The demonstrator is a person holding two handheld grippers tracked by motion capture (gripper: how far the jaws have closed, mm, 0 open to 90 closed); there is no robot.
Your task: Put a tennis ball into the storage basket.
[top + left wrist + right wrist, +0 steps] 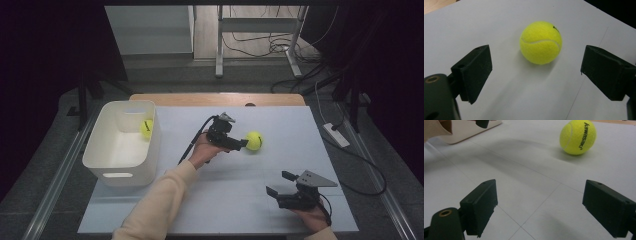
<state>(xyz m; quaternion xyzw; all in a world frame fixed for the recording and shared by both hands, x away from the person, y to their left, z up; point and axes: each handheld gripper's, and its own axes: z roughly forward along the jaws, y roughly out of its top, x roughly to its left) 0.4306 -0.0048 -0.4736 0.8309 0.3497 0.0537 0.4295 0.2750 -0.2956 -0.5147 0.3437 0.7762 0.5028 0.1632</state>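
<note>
A yellow tennis ball [254,141] lies on the white table sheet [225,205] near its middle. My left gripper [244,144] reaches in from the left, its tips just short of the ball. In the left gripper view the ball [540,42] sits a little ahead of the gripper [534,72], whose jaws stand wide apart and touch nothing. My right gripper [279,183] rests open near the front right of the sheet, well away from the ball. From the right gripper view the ball [577,137] is far off at upper right, beyond the open right gripper [539,207].
A white bin [107,167] stands at the left of the table with a second tennis ball [146,128] inside, against its right wall. The bin's corner [466,131] appears in the right gripper view. Cables and table legs lie on the floor behind.
</note>
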